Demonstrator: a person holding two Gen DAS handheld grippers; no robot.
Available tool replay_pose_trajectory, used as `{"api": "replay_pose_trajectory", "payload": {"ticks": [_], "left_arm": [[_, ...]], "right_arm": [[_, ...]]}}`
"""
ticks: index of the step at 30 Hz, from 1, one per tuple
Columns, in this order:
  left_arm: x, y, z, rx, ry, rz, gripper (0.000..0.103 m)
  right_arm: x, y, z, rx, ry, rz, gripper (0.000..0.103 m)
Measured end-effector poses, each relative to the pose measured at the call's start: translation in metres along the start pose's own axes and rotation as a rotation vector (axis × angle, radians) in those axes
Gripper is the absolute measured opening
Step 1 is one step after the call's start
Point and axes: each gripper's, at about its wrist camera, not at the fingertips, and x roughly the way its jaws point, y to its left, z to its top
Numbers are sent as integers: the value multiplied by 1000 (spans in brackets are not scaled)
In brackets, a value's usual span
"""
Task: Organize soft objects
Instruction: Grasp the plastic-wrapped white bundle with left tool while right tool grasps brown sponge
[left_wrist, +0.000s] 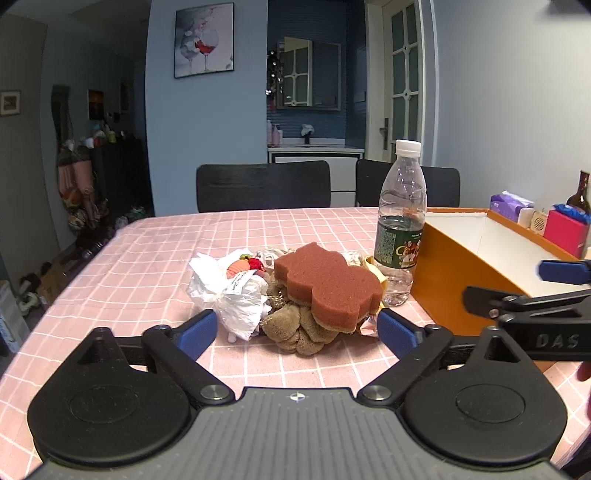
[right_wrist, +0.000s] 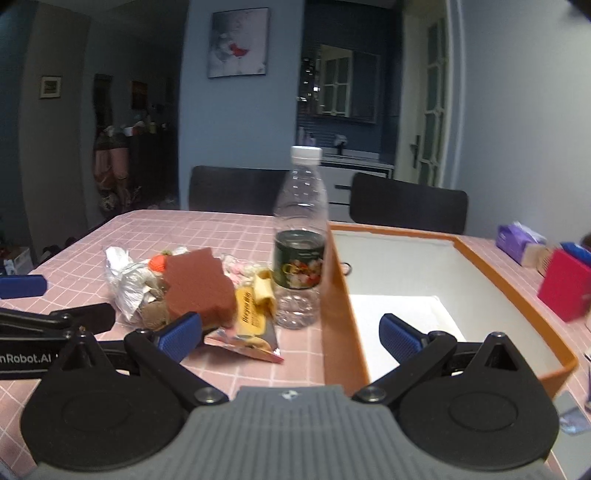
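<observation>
A pile of soft things lies mid-table: a reddish-brown sponge (left_wrist: 327, 286) on top of a tan plush piece (left_wrist: 301, 332), a crumpled white plastic bag (left_wrist: 231, 291) with small knitted toys (left_wrist: 245, 266) to its left. My left gripper (left_wrist: 297, 330) is open just short of the pile, nothing between its fingers. In the right wrist view the sponge (right_wrist: 197, 284) sits left of a yellow snack packet (right_wrist: 251, 317). My right gripper (right_wrist: 291, 334) is open, straddling the near wall of the orange box (right_wrist: 338, 295), which is white inside and holds nothing visible.
A clear water bottle (left_wrist: 400, 225) with a green label stands between the pile and the orange box (left_wrist: 448, 280). A purple tissue pack (right_wrist: 517, 240) and a red box (right_wrist: 563, 290) sit right of the box. Two black chairs (left_wrist: 264, 186) stand behind the pink checked tablecloth (left_wrist: 147, 258).
</observation>
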Motion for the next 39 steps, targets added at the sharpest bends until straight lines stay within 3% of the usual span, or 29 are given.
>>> {"api": "replay_pose_trajectory", "payload": {"ticks": [1, 3, 9, 11, 15, 23, 34, 39], "left_arm": [[2, 3, 1, -9, 4, -9, 95], [10, 10, 3, -23, 19, -19, 84], [33, 29, 3, -64, 77, -30, 74], [40, 36, 4, -84, 87, -4, 76], [51, 51, 6, -153, 92, 33, 92], [74, 64, 17, -193, 127, 35, 93], [127, 65, 18, -255, 211, 49, 94], [142, 67, 12, -285, 237, 52, 92]], "right_arm": [[5, 4, 2, -16, -2, 17, 96], [16, 11, 5, -44, 11, 55, 81], [51, 31, 9, -69, 67, 154, 78], [64, 38, 10, -85, 87, 158, 85], [86, 46, 13, -107, 112, 177, 93], [124, 59, 21, -137, 148, 197, 98], [152, 54, 21, -91, 173, 257, 97], [158, 51, 21, -65, 196, 300, 79]]}}
